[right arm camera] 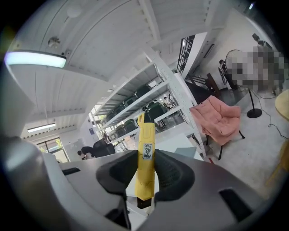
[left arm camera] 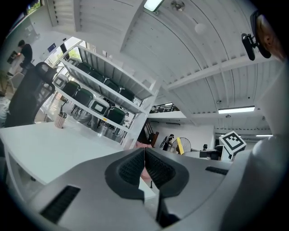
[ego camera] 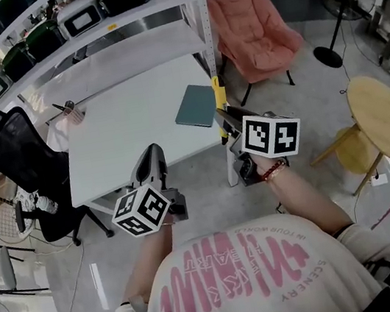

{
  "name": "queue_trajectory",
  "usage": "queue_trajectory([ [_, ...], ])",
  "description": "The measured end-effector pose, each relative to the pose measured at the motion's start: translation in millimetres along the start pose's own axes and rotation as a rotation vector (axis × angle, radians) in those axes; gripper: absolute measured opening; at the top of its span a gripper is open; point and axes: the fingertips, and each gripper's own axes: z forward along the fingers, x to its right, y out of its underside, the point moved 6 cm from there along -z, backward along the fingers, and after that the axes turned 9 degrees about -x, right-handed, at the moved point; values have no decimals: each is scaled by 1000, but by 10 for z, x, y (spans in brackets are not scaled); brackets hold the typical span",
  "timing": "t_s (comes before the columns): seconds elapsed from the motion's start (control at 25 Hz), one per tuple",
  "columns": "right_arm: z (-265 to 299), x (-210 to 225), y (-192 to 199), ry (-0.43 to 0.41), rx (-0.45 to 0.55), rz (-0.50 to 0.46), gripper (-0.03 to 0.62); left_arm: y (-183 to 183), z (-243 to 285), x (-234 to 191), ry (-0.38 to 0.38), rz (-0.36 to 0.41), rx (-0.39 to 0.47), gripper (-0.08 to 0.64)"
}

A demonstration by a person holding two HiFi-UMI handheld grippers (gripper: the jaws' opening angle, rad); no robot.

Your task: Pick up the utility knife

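The yellow utility knife stands upright between the pads of my right gripper, which is shut on it and holds it up in the air. From the head view the knife shows as a small yellow piece just ahead of the right gripper, beside the white table's right edge. My left gripper is shut with nothing between its pads; it hovers at the table's near edge.
A teal notebook lies on the table's right side and a pen cup at its far left. A black office chair stands left, a pink armchair and a round wooden table right, shelving behind.
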Motion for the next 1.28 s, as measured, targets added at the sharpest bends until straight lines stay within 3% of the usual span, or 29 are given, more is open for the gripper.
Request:
queue_trajectory([
  [0.32, -247, -289, 75, -23, 71, 14, 130, -175, -272, 12, 40, 3, 8, 25],
  [0.56, -435, -507, 196, 9, 97, -21, 130, -246, -506, 41, 62, 1, 1, 25],
  [1.04, -721, -997, 800, 27, 94, -20, 130, -79, -1049, 78, 94, -9, -34, 25],
  [1.28, -877, -1153, 1110, 80, 105, -21, 130, 42, -1295, 76, 107, 16, -51, 25],
])
